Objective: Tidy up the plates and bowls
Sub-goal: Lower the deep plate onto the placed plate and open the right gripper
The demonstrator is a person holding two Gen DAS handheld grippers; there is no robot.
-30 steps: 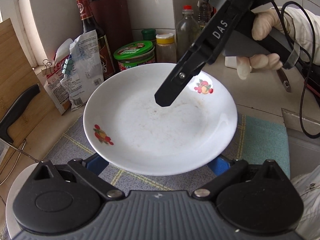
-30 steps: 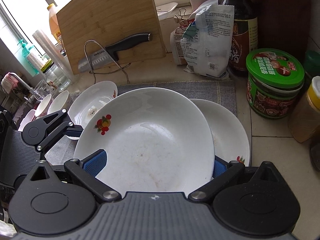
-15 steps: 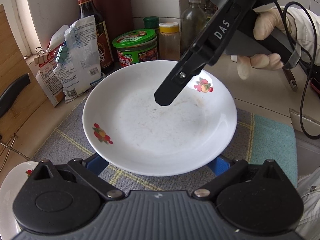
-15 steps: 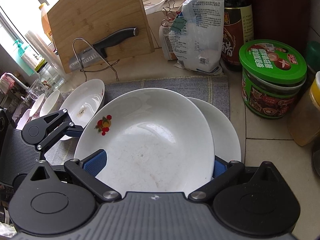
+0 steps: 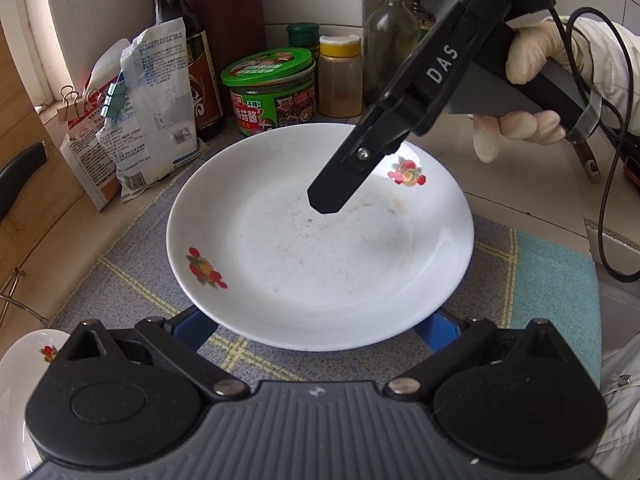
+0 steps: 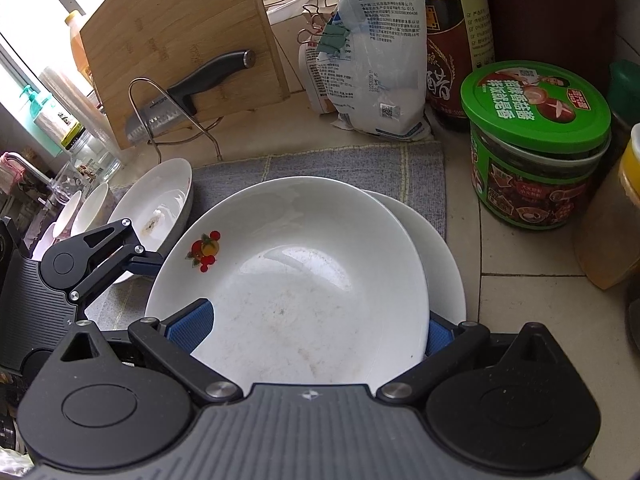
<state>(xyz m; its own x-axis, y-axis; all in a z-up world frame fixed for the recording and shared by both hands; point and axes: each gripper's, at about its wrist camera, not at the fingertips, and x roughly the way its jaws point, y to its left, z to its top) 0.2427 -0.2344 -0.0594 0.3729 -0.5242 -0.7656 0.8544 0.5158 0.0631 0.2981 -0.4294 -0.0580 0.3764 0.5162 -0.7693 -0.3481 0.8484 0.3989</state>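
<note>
A white plate with fruit prints (image 5: pixel 320 248) fills the left wrist view; it also shows in the right wrist view (image 6: pixel 304 280). It lies on a second white plate (image 6: pixel 444 256) on a grey cloth mat (image 6: pixel 340 162). My left gripper (image 5: pixel 316 330) is open with its blue pads either side of the plate's near rim. My right gripper (image 6: pixel 308 330) is open too, its pads either side of the same plate; one black finger (image 5: pixel 340 184) hangs over the plate. Another plate (image 6: pixel 160 196) and small bowls (image 6: pixel 86 210) lie at the left.
A green-lidded jar (image 6: pixel 536 144), a soy sauce bottle (image 6: pixel 456 40), clipped bags (image 6: pixel 376 64) and spice jars stand behind the mat. A bamboo cutting board (image 6: pixel 180 40) with a knife (image 6: pixel 192 92) leans at the back left. The counter's tiles run to the right.
Both grippers have moved with the plate towards the jars and bottles at the back; the plate now rests lower over the second plate on the mat. The jaws have stayed as they were.
</note>
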